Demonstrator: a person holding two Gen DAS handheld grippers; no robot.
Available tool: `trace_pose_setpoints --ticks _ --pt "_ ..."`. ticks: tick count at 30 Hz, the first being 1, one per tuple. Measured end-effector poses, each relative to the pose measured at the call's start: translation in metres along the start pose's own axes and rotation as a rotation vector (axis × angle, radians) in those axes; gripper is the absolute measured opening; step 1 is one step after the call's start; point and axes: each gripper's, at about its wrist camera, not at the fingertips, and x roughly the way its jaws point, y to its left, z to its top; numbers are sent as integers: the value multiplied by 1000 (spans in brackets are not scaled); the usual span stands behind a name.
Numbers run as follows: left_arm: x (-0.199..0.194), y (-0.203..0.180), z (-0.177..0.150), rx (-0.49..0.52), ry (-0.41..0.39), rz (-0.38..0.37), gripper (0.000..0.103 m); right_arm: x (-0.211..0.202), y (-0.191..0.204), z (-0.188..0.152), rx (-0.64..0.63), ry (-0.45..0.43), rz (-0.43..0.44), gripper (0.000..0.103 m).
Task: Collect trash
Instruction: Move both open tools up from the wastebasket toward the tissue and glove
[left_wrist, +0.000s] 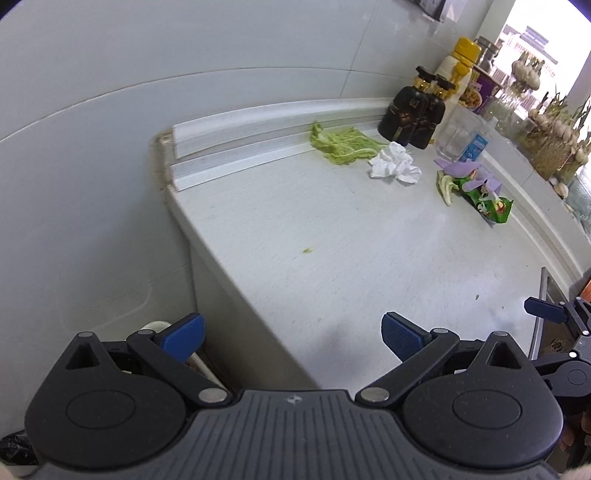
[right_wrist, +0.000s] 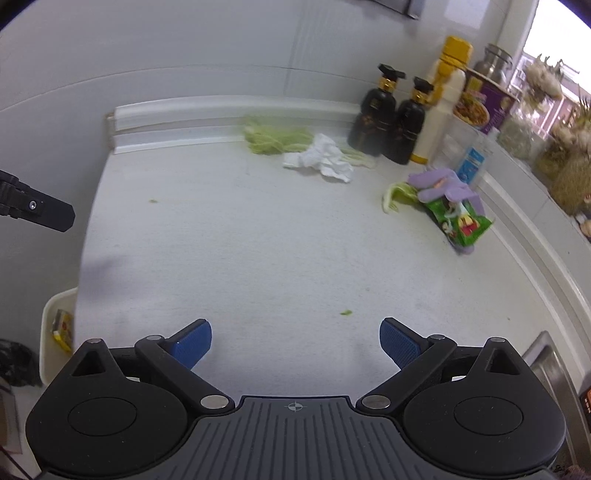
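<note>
Claws: left claw and right claw both spread wide, empty — low over the bench.
Trash: tissue, greens, wrapper at the far side.
Approach: reach forward, straddle the tissue — pinch its bulk.

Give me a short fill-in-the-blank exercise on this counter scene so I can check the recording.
1. The crumpled white tissue lies in front of the pile of ____ vegetable scraps.
2. Both the left claw and the right claw are ____, holding nothing.
3. Purple peels rest on top of a green snack ____.
4. Two ____ pump bottles stand against the backsplash.

Missing words: green; open; wrapper; black
</note>
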Motion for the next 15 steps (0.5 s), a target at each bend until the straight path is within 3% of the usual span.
trace_pose_setpoints --ticks 9,15 --pt "38 -38 34 76 -33 3 102 29 -58 10 99 -21 33 101" --pt "66 -64 60 143 -87 -43 101 56 -93 30 205 -72 84 101"
